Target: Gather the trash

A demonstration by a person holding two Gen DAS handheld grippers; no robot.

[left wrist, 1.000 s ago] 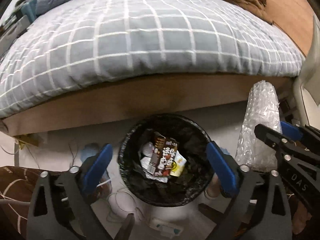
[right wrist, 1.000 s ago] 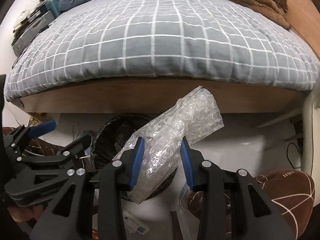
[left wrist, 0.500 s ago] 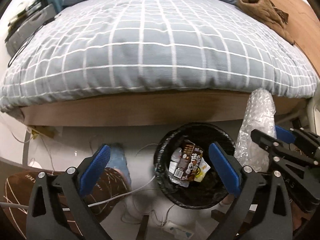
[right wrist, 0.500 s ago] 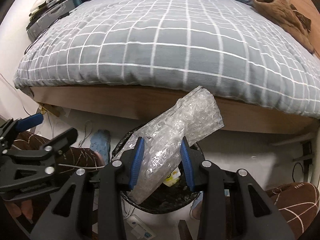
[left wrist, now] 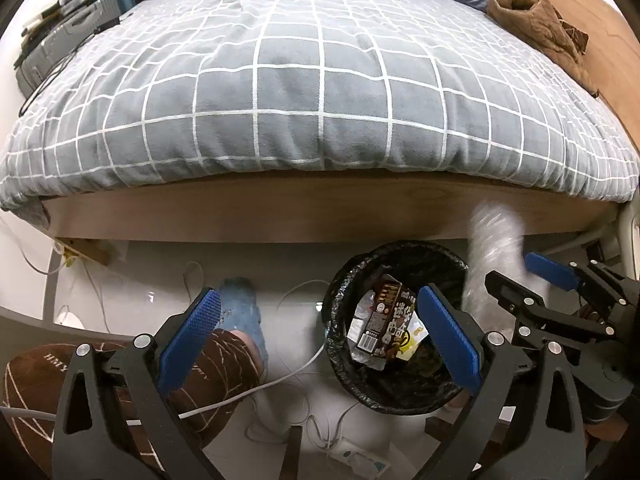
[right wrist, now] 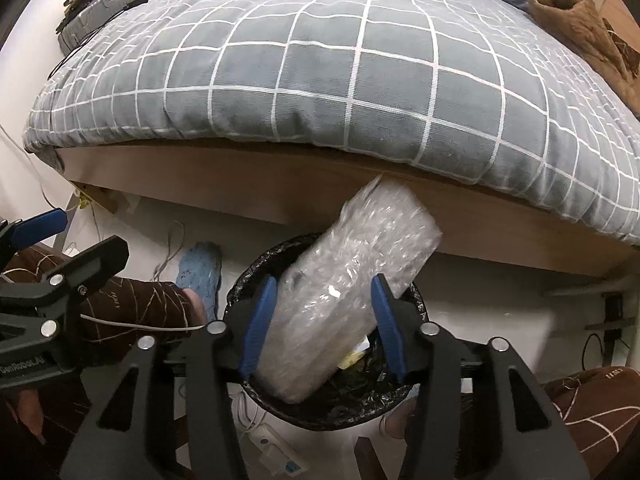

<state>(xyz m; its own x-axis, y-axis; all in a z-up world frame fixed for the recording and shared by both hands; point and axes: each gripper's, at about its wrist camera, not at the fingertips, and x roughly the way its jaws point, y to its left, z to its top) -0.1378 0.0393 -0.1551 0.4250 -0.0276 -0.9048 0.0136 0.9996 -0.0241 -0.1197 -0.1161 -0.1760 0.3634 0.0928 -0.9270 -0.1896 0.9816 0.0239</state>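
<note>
Bubble wrap roll (right wrist: pixel 344 292), blurred, sits between right gripper (right wrist: pixel 322 320) pads opened wide, apparently released; overhang past trash bin (right wrist: pixel 236 300) rim risks tip-out; left gripper (left wrist: pixel 320 344) spread empty.

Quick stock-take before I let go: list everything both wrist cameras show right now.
Bubble wrap: one, clear, between the right gripper's fingers, above the bin.
Trash bin: one, black liner, on the floor by the bed.
Snack wrapper: one, brown and white, inside the bin among other scraps.
Bed: one, grey checked duvet, wooden frame.
Brown garment: one, on the bed's far right.
Power strip: one, white, on the floor near the bin.
Cable: white, across the floor.
Slippers: brown, on the person's feet.
Left gripper: open, holding nothing.
Right gripper: jaws apart, wrap blurred between them.
</note>
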